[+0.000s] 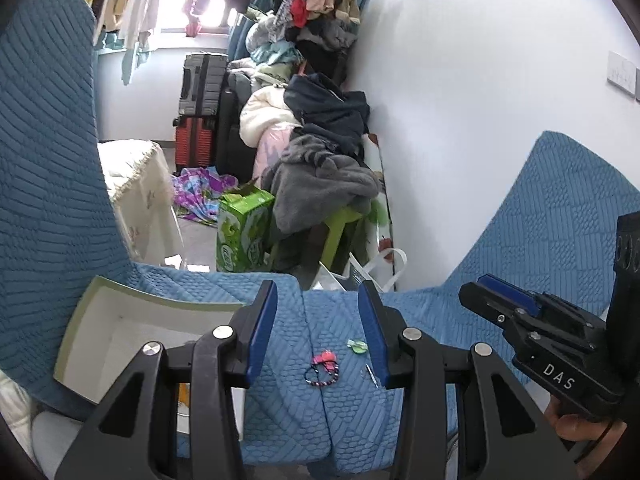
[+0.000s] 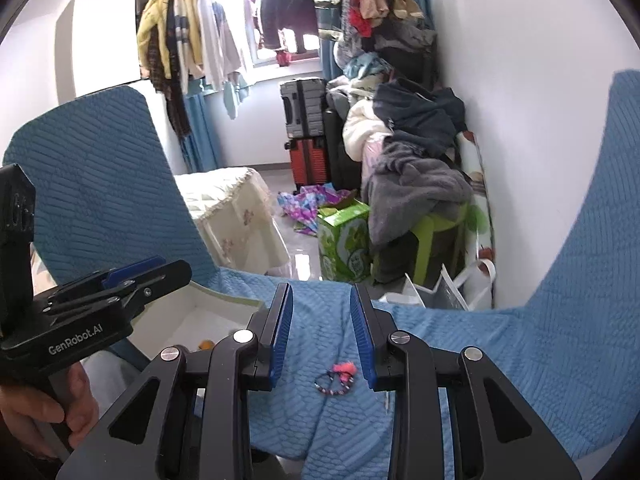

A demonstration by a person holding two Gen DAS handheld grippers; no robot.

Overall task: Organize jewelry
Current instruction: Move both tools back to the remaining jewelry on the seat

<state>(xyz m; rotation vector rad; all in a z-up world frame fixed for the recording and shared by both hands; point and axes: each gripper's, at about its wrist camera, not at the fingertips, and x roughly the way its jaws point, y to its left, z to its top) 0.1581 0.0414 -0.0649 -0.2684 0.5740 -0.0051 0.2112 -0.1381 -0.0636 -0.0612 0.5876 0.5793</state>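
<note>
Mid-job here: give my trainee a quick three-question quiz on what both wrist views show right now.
1. True or false: the left tool is shut on the bracelet.
2. Which side of the bracelet is the open box on, in the left wrist view: A left, B right?
3. Fill in: the small round green piece lies on the blue ____.

Key: 1 false, both tools, including the right tool, are open and hold nothing. 2 A. 3 cover.
</note>
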